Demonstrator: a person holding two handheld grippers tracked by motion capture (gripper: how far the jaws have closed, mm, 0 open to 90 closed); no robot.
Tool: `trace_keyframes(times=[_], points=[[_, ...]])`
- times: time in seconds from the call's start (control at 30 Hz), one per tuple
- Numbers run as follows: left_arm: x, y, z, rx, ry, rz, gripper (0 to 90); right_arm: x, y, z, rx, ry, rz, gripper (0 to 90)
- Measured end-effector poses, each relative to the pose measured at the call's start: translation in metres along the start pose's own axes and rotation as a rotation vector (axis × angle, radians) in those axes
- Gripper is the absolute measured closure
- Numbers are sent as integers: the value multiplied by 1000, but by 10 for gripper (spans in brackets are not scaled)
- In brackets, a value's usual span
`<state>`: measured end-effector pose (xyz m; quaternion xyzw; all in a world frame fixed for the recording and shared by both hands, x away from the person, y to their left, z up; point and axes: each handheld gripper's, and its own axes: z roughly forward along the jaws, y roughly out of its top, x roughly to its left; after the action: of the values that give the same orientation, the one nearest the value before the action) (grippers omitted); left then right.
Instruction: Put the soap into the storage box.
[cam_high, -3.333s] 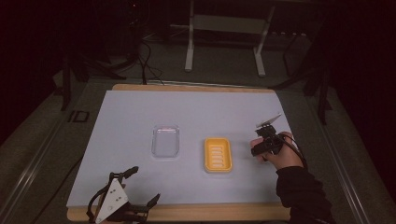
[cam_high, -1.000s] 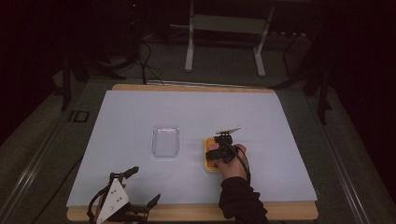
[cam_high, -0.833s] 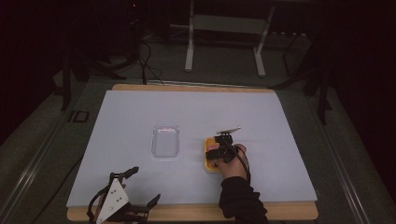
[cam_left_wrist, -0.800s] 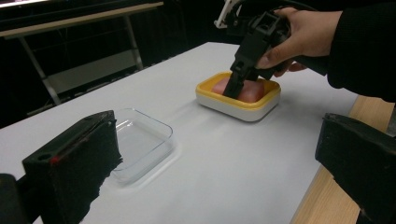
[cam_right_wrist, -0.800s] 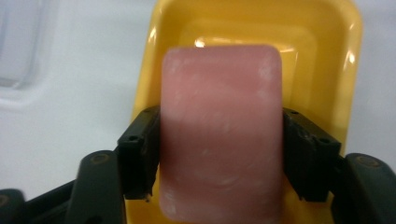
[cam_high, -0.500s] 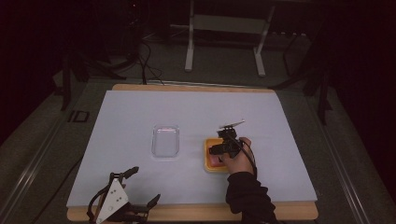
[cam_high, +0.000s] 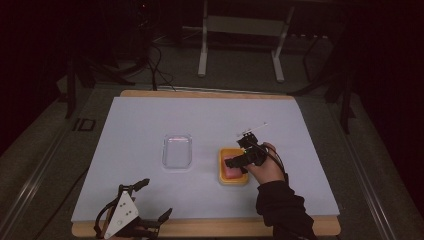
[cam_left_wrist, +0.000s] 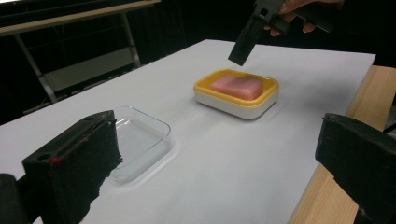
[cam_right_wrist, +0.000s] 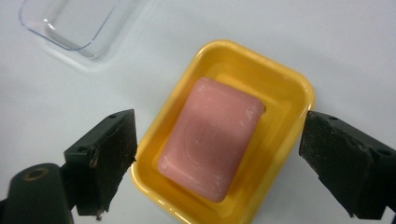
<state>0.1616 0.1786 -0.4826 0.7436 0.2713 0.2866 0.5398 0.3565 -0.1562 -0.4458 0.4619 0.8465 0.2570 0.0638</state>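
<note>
Hovering open, right gripper (cam_right_wrist: 217, 163) clears soap dish (cam_right_wrist: 289, 88) rim.

The letters "ID" stand on the dark surface (cam_high: 82, 124) just left of the table, at the middle left of the high view. Nothing else is readable.

A clear tray (cam_high: 177, 151) lies near the middle of a white sheet (cam_high: 150, 125) that covers most of a wooden table (cam_high: 200, 93); it is shallow, rectangular with rounded corners, and has nothing in it. In the left gripper view the tray (cam_left_wrist: 140, 140) sits flat on the sheet (cam_left_wrist: 243, 154). Beyond the table's far edge stands a metal frame (cam_high: 242, 30) with two legs on a dark floor (cam_high: 50, 140). Cables (cam_high: 150, 65) trail across the floor at the far left.
</note>
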Motion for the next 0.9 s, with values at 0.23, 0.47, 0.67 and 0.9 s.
trace_keyframes(times=[0.23, 0.47, 0.67, 0.9], points=[[0, 0, 0, 1, -4, 1, 3, -13, -7, -13, -10, 12, -87, 112], [-1, 0, 1, 7, -4, 5, 3, -31, -20, -28, -34, 28, -98, 114], [-1, -1, 2, 11, -2, 7, 3, -44, -31, -38, -40, 38, -103, 113], [-1, -1, 1, 11, -1, 7, 3, -58, -49, -43, -60, 24, -87, 114]])
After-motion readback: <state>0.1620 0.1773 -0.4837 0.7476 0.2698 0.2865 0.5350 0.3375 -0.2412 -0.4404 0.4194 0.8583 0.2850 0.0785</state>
